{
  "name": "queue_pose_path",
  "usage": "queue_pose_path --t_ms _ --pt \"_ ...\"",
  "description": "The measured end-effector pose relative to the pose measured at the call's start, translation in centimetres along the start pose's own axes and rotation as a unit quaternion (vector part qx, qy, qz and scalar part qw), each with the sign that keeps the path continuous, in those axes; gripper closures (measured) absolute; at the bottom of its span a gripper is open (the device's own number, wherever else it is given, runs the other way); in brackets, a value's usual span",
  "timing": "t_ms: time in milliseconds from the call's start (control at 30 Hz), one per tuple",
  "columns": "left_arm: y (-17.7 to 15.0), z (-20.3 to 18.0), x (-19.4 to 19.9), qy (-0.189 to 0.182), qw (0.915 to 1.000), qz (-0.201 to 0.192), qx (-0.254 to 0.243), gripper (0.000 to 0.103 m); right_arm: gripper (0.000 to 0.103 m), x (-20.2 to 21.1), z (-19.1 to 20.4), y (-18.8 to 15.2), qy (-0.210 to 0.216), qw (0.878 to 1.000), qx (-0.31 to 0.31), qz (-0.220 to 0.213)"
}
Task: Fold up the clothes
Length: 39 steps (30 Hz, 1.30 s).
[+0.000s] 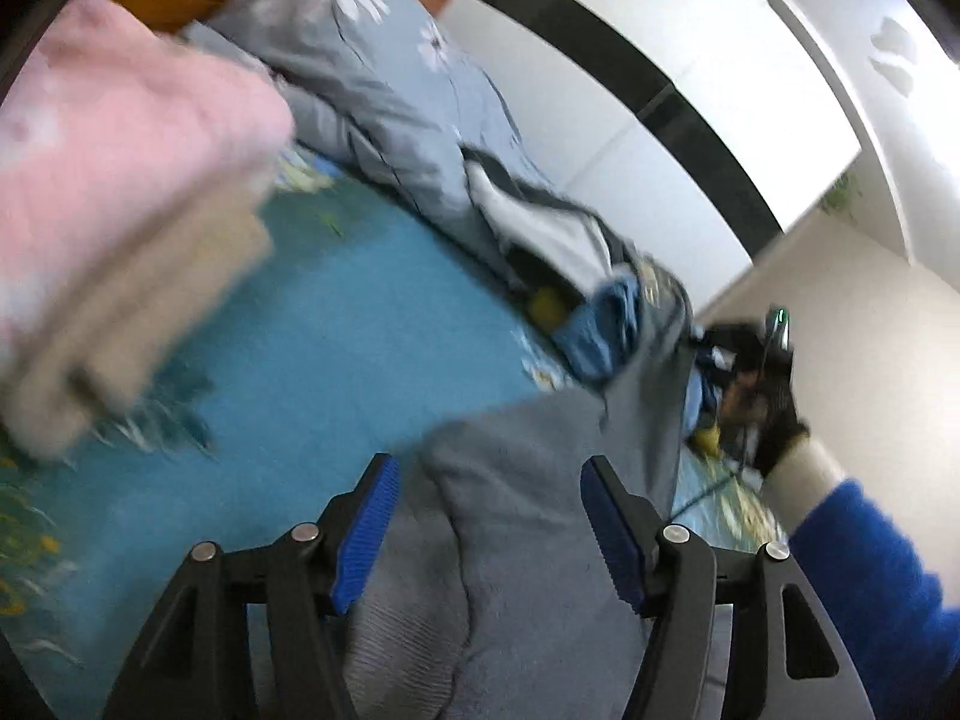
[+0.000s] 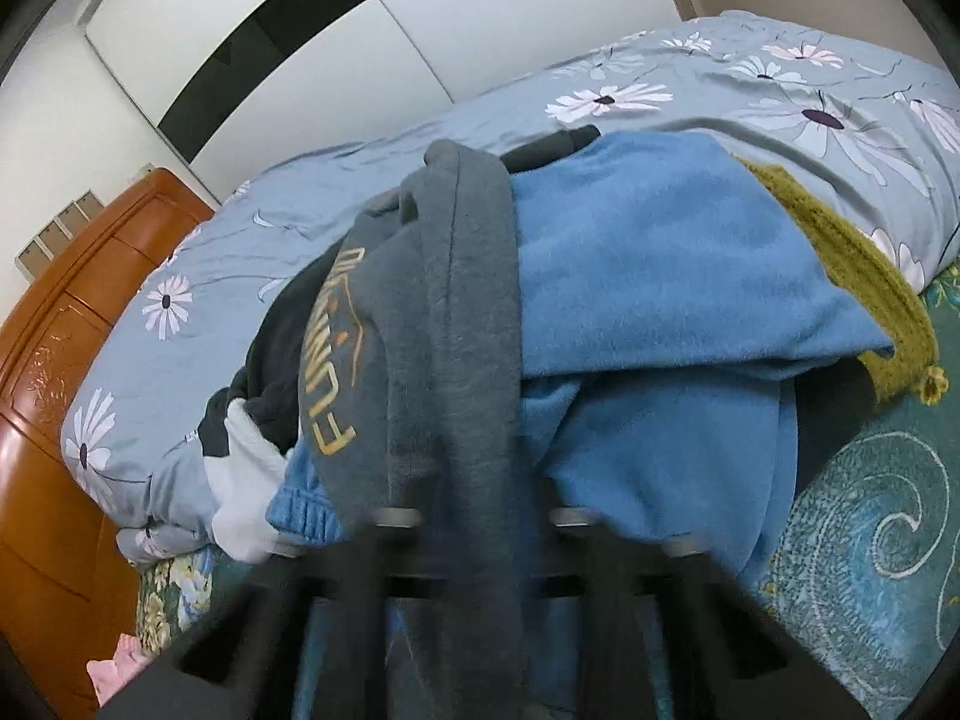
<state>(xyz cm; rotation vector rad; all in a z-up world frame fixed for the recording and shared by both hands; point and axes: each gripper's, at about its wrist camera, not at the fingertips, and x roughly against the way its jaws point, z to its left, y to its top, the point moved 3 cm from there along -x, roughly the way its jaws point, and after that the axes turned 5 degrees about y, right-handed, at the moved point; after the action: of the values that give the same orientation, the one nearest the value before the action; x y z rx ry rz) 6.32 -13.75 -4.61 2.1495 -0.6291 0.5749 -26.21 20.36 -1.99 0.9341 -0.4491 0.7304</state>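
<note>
Left gripper [image 1: 489,531] jaws spread around the grey knit sweatshirt [image 1: 540,480]; right gripper [image 2: 480,516] jaws hidden, state indeterminable. Unclamped, the fabric could slip free.

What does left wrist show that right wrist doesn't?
Left wrist only: the left gripper, jaws open around the grey garment, a blurred folded stack, pink towel on top, and the other gloved hand. Right wrist only: gold lettering on the grey garment, the blue fleece, and an olive knit piece. Both: grey garment, floral duvet, teal bedspread, wooden headboard.
</note>
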Motion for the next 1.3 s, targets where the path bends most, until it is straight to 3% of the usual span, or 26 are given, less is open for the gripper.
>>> queue_pose_path --t_ms 233,400,500,600,733,833,967,1033,1300 --pt "-0.7 0.2 0.2 -0.008 1.0 0.001 0.006 0.031 0.097 6.7 -0.7 -0.6 0.118 0.993 -0.017 -0.003" --pt "-0.8 0.3 0.1 -0.005 1.0 0.0 0.007 0.03 0.097 15.3 -1.7 -6.6 0.199 0.979 0.035 0.017" --pt "-0.8 0.0 0.0 0.001 1.0 -0.001 -0.002 0.028 0.097 17.9 -4.1 -12.1 0.182 0.98 0.052 0.058" --pt "-0.9 0.0 -0.1 0.002 1.0 -0.002 -0.003 0.027 0.097 17.5 -6.9 -16.4 0.142 0.982 0.06 0.109" --pt "-1.0 0.1 0.0 0.0 1.0 -0.005 -0.002 0.027 0.096 16.5 -8.8 -19.2 0.138 0.978 0.033 0.151" --pt "-1.0 0.1 0.0 0.001 1.0 -0.005 -0.006 0.027 0.094 16.8 -9.3 -18.8 0.135 0.979 0.037 0.148" --pt "-1.0 -0.1 -0.1 0.007 0.9999 -0.005 -0.011 0.026 0.075 18.2 -10.6 -17.5 0.131 0.983 0.028 0.127" --pt "-1.0 -0.2 -0.3 0.01 0.9999 -0.005 -0.013 0.025 0.071 18.6 -11.9 -16.1 0.12 0.987 0.022 0.108" --pt "-0.9 -0.1 -0.5 0.012 0.9998 -0.005 -0.012 0.024 0.068 10.3 -14.3 -8.5 0.032 0.996 0.008 0.084"
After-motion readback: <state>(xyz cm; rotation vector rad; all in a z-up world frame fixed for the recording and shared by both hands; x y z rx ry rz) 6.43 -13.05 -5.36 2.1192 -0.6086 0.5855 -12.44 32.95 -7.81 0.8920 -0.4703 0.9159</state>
